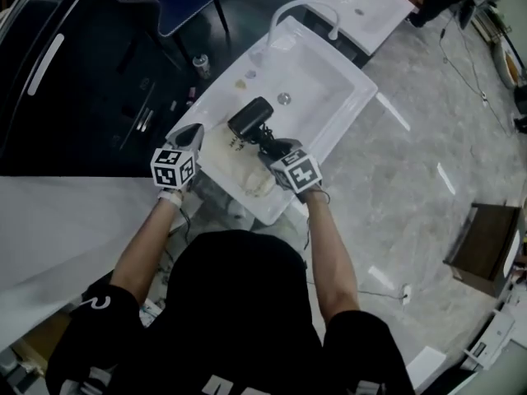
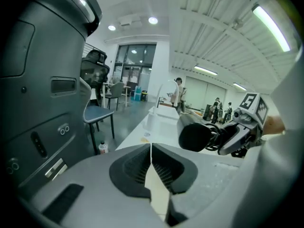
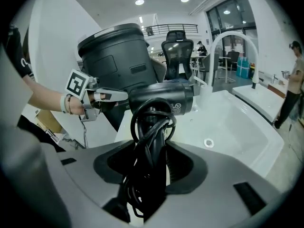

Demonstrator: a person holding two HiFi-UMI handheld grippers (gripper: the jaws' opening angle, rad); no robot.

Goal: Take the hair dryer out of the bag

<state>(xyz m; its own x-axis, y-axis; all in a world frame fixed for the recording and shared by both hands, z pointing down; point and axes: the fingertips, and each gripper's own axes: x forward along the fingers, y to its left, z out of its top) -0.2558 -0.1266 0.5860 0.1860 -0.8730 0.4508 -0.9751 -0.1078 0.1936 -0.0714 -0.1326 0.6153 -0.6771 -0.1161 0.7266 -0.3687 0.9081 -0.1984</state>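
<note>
While the right gripper (image 3: 152,158) clamps its fairly wide-set jaws on the cord-wrapped handle of the hair dryer (image 3: 161,98), the dryer hangs over the sink (image 1: 362,85), handle running along the jaws and barrel crosswise beyond their tips, apparently clear of the bag (image 1: 239,173). That cream bag lies lower and nearer the person on the sink's front rim, between the two grippers. The left gripper (image 2: 151,148), jaws closed to a sliver on what looks like a fold of it, sits at its left edge, so the dryer's free way seems up and rightward.
</note>
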